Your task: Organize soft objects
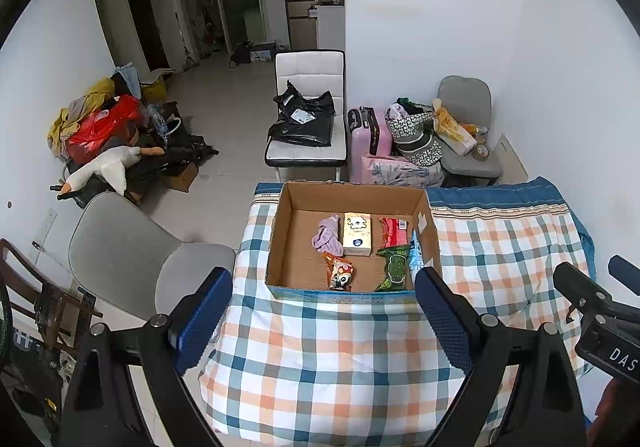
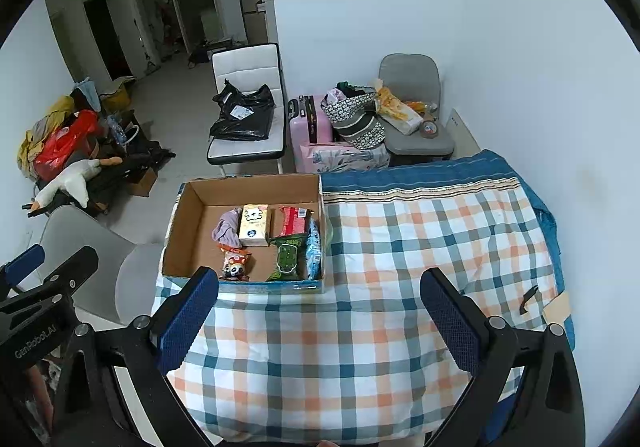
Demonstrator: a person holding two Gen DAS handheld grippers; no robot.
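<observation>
With both my left gripper (image 1: 320, 321) and right gripper (image 2: 320, 317) spread wide and empty at the bottom of the frame, the soft packets sit crowded in the cardboard box (image 1: 280, 223) at centre, so a careless reach could snag a neighbouring packet or shove the box along the checked cloth (image 1: 328, 359).

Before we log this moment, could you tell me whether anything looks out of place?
Nothing stands out: the brown cardboard box sits upright on the checked cloth, its soft items inside, nothing spilled.
</observation>
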